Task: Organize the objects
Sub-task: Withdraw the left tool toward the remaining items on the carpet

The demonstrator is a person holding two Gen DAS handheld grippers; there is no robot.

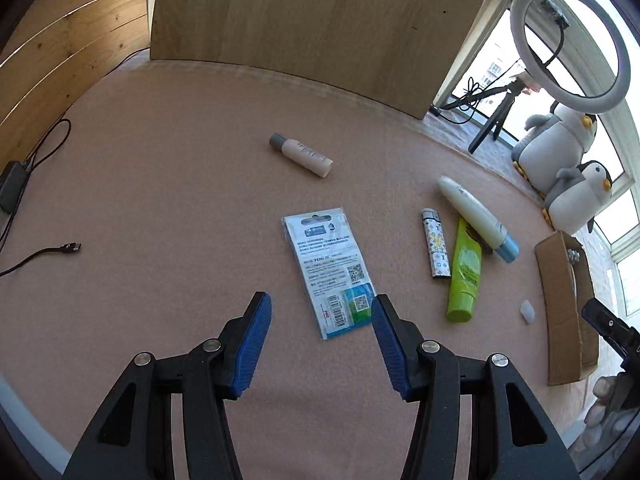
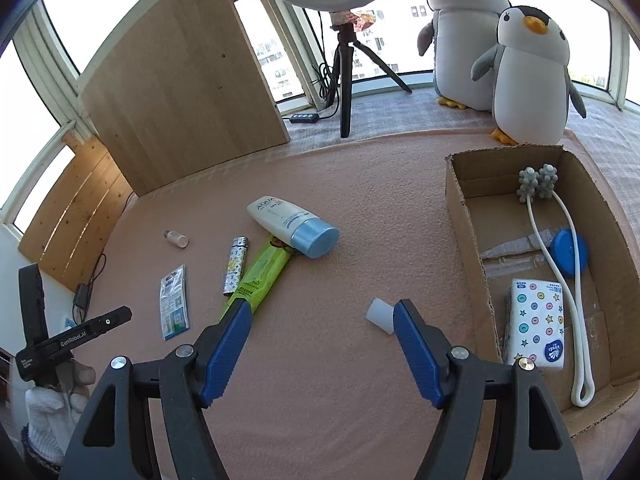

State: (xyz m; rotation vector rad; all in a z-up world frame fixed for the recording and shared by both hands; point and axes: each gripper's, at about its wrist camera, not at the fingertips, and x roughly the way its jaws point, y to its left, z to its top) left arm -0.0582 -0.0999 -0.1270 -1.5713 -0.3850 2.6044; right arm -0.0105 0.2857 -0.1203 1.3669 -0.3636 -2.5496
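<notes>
Left gripper (image 1: 321, 322) wide open, nothing held, hovering over the near end of a flat packet (image 1: 330, 272) on the pink mat (image 1: 160, 200). Right gripper (image 2: 322, 326) also wide open and empty; a small translucent cap (image 2: 380, 315) lies just beside its right finger. Past it, the green tube (image 2: 262, 276) lies with its far end under the white tube with blue cap (image 2: 290, 226); a patterned lighter (image 2: 235, 264) is beside them. A small bottle (image 1: 301, 155) lies apart. Cardboard box (image 2: 464, 232) at right holds a tissue pack (image 2: 536, 322), a white massager (image 2: 556, 276) and a blue disc (image 2: 568, 248).
</notes>
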